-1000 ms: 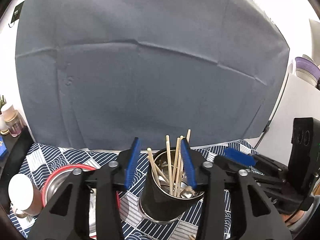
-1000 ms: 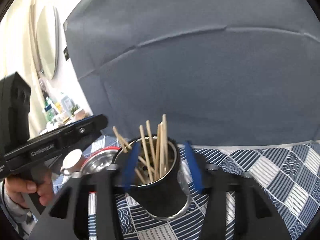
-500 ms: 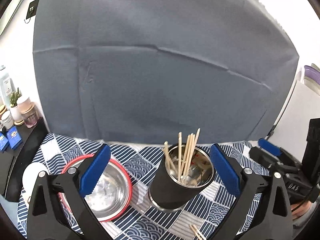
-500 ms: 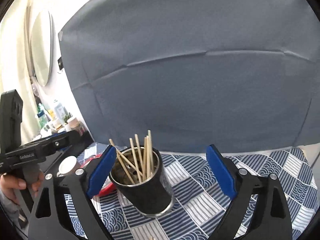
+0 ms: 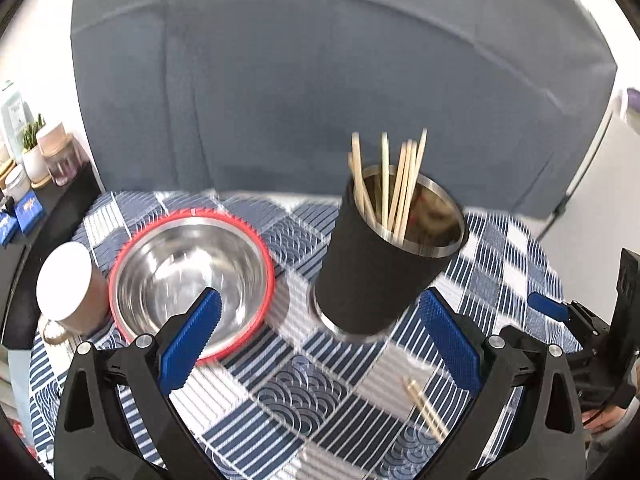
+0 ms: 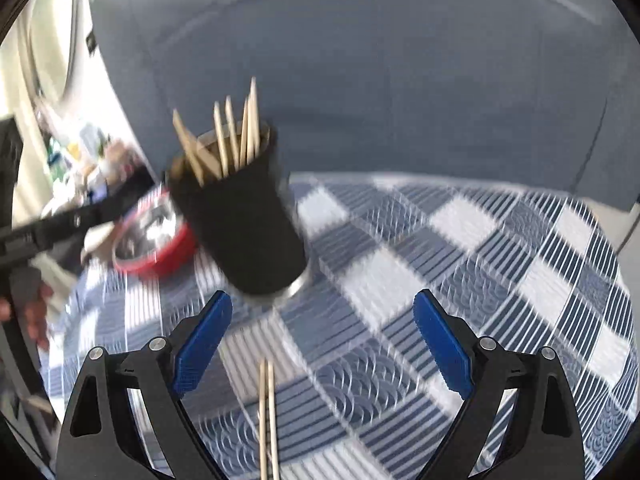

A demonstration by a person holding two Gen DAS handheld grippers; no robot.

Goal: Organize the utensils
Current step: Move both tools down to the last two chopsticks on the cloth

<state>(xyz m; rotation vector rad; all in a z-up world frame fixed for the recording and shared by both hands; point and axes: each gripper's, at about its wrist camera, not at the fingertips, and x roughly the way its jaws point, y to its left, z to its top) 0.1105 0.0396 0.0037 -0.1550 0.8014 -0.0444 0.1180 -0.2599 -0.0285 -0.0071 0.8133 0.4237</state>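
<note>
A black utensil cup point(image 5: 380, 264) with a steel rim stands on the blue patterned tablecloth point(image 5: 288, 392) and holds several wooden chopsticks point(image 5: 396, 184). It also shows in the right wrist view point(image 6: 244, 224). A loose pair of chopsticks point(image 5: 426, 410) lies on the cloth in front of the cup; in the right wrist view this pair point(image 6: 267, 416) lies between my fingers. My left gripper point(image 5: 320, 344) is open and empty, just short of the cup. My right gripper point(image 6: 322, 348) is open and empty above the loose pair.
A steel bowl with a red rim point(image 5: 192, 272) sits left of the cup, and a white-topped cup point(image 5: 68, 284) stands further left. Small jars and a plant point(image 5: 36, 152) stand on a side shelf. A grey backdrop point(image 5: 320, 80) hangs behind the table.
Both grippers opened wide around the cup a second ago and have since pulled back and risen. The loose pair of chopsticks has come into view in front of the cup.
</note>
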